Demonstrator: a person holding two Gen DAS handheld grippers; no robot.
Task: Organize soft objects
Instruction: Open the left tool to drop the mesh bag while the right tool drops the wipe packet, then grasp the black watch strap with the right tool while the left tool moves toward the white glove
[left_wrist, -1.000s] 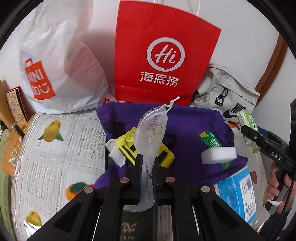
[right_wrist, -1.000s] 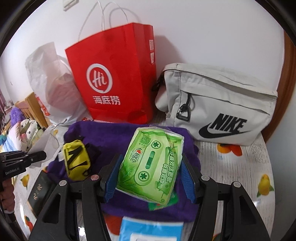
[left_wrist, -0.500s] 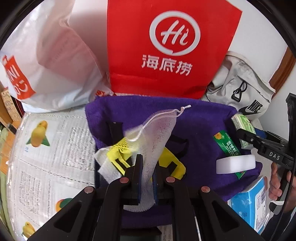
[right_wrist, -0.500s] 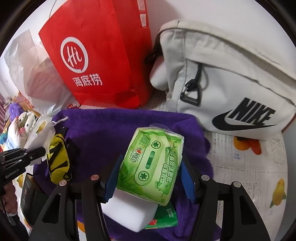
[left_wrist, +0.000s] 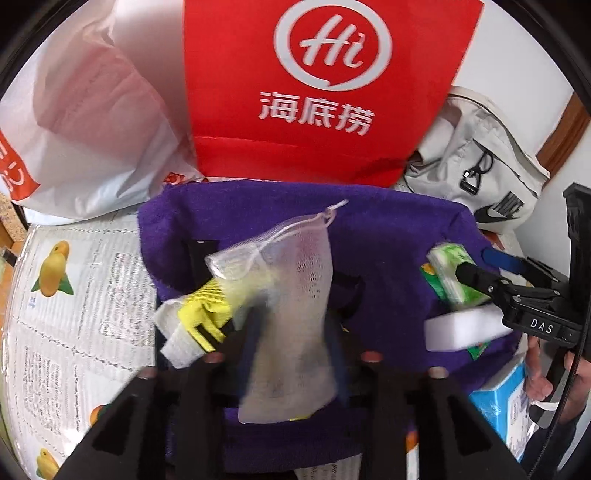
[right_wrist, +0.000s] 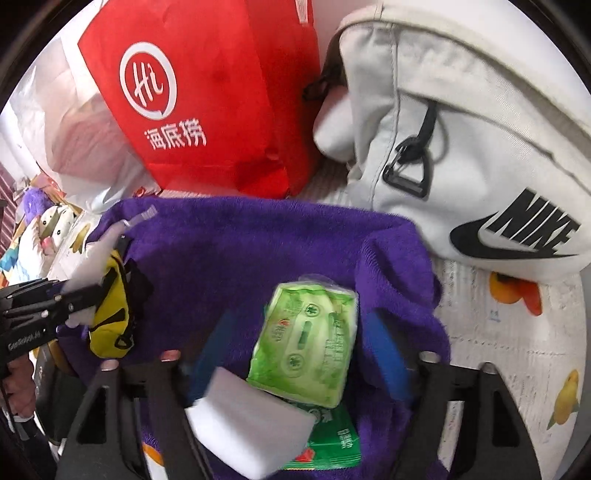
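A purple towel (left_wrist: 388, 236) lies spread on the table, also in the right wrist view (right_wrist: 236, 251). My left gripper (left_wrist: 295, 332) is open, and a white mesh pouch (left_wrist: 291, 288) lies loose between its fingers over a yellow and black pouch (left_wrist: 207, 306) on the towel. My right gripper (right_wrist: 295, 354) is open, and a green tissue pack (right_wrist: 306, 343) lies between its fingers on the towel, leaning on a white sponge block (right_wrist: 247, 424) and a green sachet (right_wrist: 332, 446). The right gripper also shows in the left wrist view (left_wrist: 476, 266).
A red paper bag (left_wrist: 325, 88) and a white plastic bag (left_wrist: 81, 122) stand behind the towel. A grey Nike bag (right_wrist: 480, 147) lies at the back right. A blue tissue box (left_wrist: 506, 402) sits at the right. The tablecloth (left_wrist: 74, 314) has fruit prints.
Both grippers moved forward and down over the towel and opened. The mesh pouch and the green tissue pack were let go and now rest on the towel.
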